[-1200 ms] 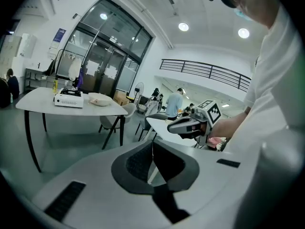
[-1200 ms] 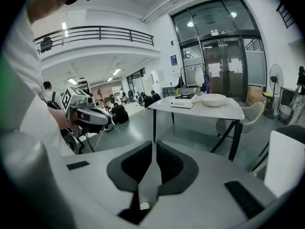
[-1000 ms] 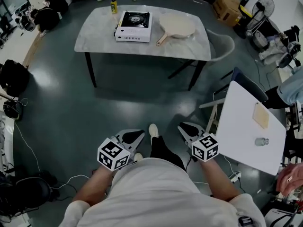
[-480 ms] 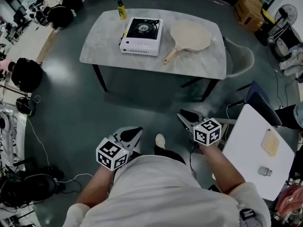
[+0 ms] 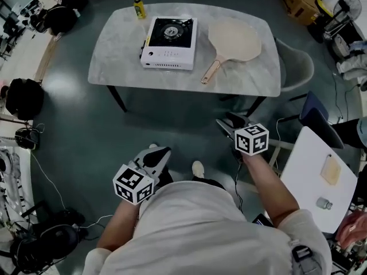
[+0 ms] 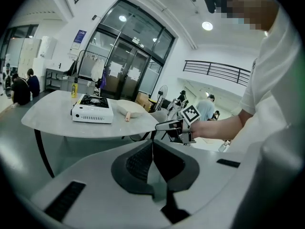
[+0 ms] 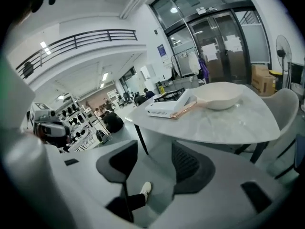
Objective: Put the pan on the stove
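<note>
Cream pan (image 5: 235,39), copper-toned handle, beside stove (image 5: 170,35); right gripper (image 5: 226,122) just opening, empty; left gripper (image 5: 159,155) closed.

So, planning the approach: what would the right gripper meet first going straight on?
Probably the floor short of the table; the right gripper points downward and nothing nearer shows, though depth is unclear.

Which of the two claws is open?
The right claw: its jaws have just been opening and stand apart, nothing between them. The left claw has its jaws pressed together.
</note>
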The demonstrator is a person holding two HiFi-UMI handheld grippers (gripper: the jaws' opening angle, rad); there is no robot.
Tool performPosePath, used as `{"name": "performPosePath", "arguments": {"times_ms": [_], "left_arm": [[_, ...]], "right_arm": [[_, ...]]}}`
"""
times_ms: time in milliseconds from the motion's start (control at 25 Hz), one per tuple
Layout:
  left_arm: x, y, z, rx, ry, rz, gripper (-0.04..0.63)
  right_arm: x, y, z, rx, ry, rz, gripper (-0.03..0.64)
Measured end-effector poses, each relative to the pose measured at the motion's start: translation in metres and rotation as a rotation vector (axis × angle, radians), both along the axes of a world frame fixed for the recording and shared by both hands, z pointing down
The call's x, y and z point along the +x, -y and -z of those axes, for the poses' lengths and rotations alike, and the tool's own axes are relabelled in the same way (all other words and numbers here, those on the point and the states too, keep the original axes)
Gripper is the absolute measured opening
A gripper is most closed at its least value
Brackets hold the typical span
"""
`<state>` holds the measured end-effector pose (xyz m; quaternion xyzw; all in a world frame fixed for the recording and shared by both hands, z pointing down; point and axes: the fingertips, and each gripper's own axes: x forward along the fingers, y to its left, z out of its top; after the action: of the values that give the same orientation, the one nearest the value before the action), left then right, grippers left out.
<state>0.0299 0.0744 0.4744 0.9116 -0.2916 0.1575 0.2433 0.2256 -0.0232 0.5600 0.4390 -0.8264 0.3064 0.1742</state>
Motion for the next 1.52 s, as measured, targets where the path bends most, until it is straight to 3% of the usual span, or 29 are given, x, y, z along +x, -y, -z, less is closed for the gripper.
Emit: {"name": "performPosePath", "arguments": {"times_ms": [200, 280, 520, 840, 1120, 1520], "left_arm": [[-0.046, 0.055, 0.008, 0.037, -0.022, -0.075, 0.018], [-0.073, 0.076, 0.014, 0.047, -0.025, -0.095, 0.018], [-0.14, 0.12, 0.015, 0.069, 0.011, -0.166, 0.018], [-0.152, 0.159, 0.013, 0.049, -0.01, -0.151, 0.018], [-0.144, 0.195, 0.025, 0.053, 0.021, -0.105, 0.018], [-0.105, 0.247, 0.032, 0.044, 0.056, -0.06, 0.018]], "right_arm": [[-0.016, 0.041, -0.013, -0.098, 0.044, -0.186, 0.249], [-0.02, 0.062, -0.014, -0.102, 0.023, -0.259, 0.295], [-0.02, 0.116, -0.017, -0.142, 0.041, -0.457, 0.342], [-0.001, 0.175, -0.045, -0.228, 0.287, -0.61, 0.344], [0.012, 0.223, -0.064, -0.273, 0.527, -0.578, 0.345], [-0.002, 0.27, -0.085, -0.33, 0.773, -0.389, 0.312]]}}
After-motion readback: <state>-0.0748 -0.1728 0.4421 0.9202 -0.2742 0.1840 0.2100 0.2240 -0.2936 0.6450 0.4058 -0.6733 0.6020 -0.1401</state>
